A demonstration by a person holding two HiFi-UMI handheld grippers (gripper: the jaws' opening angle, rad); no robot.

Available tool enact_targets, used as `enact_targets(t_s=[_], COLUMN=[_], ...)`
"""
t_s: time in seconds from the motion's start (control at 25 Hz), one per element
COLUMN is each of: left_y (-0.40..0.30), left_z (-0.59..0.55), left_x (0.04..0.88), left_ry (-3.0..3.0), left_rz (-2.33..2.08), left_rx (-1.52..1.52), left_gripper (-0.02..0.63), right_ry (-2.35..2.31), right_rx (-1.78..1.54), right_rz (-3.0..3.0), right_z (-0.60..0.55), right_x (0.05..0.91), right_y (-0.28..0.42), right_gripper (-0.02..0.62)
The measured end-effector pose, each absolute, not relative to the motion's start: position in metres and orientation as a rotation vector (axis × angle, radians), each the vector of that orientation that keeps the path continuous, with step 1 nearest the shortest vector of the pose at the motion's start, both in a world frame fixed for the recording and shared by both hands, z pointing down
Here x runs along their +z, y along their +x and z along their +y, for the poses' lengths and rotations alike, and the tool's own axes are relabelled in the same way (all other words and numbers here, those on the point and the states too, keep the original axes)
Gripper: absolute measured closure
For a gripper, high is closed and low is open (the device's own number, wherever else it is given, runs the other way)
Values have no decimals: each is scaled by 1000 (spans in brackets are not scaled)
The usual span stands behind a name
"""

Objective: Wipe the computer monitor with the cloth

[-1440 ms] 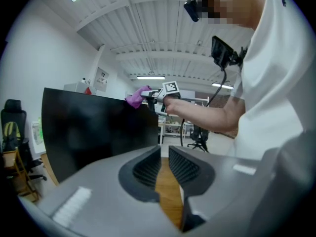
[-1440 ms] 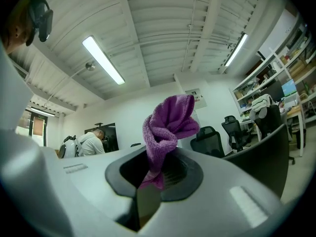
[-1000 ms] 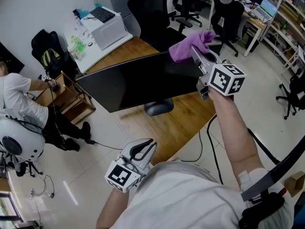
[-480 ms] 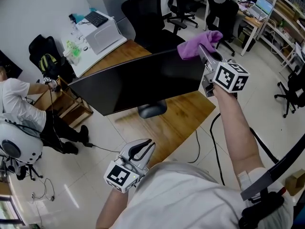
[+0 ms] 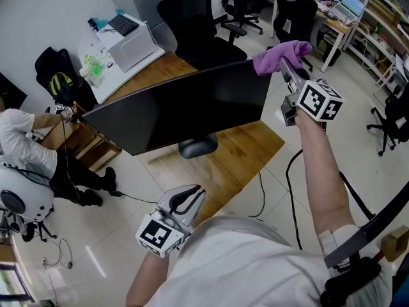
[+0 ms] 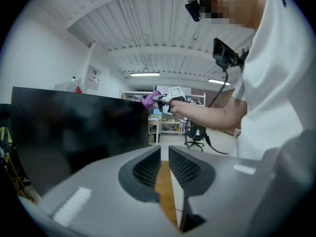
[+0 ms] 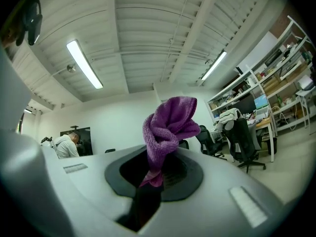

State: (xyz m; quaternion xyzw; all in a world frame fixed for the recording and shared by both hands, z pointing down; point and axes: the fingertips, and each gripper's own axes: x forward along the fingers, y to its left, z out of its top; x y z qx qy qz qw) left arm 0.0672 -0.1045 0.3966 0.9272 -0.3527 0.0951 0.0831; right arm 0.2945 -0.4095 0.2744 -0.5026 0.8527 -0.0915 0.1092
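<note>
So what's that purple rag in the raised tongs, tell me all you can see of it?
The cloth is purple, soft and nubbly like microfibre, bunched into a crumpled wad. Its lower end is pinched in the right tongs, shut on it; the rest bulges past the tips. It sits at the upper right corner of the dark monitor; whether it touches the screen is unclear.

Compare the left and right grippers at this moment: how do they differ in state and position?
The right gripper is clamped on the purple cloth; the left gripper holds nothing, its jaws nearly together. The right gripper is raised beside the monitor's upper right corner; the left gripper hangs low by the person's torso, away from the screen. Both carry a marker cube.
</note>
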Motion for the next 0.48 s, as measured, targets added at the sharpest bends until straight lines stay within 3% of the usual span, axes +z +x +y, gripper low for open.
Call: enact_targets(t_s=[0.48], left_y=[78], left_z=[-102], left_x=[394], left_ry=[2764], left_rz=[-1074], left_rx=[320], left_gripper=[535], right_ry=[-1503], right_rx=[-303], right_rz=[2470], right_z=[-411], right_x=[292], right_y=[322], right_gripper=[548])
